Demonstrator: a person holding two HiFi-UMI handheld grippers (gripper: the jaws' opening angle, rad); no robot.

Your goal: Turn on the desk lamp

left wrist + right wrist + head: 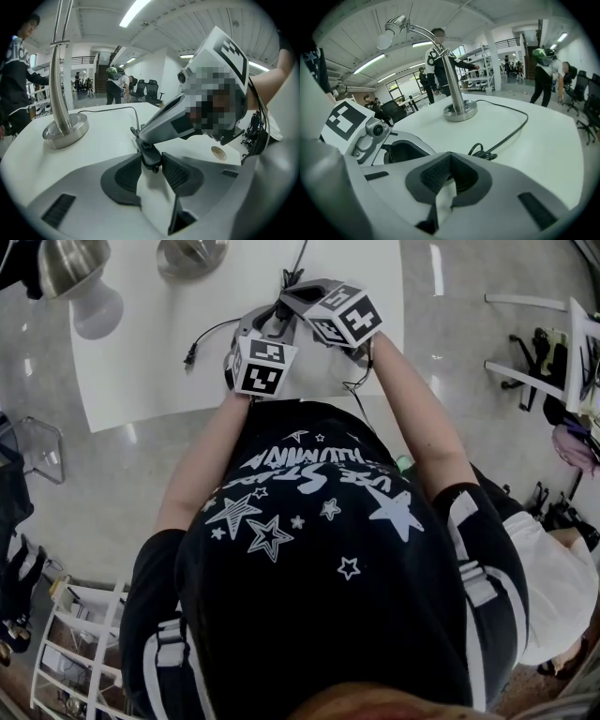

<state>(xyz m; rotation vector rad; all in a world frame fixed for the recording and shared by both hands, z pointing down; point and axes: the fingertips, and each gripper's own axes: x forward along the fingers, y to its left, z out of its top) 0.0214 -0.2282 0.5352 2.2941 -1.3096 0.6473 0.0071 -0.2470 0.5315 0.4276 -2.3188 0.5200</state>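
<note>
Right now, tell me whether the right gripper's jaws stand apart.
No: in the right gripper view, the right gripper has its jaws closed together, meeting at the tips with no gap between them.

The table [141, 371] is white and flat; the round silver lamp base [192, 254] stands on it at the far side; a thin black cord [512, 136] runs from the base across the top to a small black switch [151, 157]; a little gold disc [219, 153] lies nearby.
</note>
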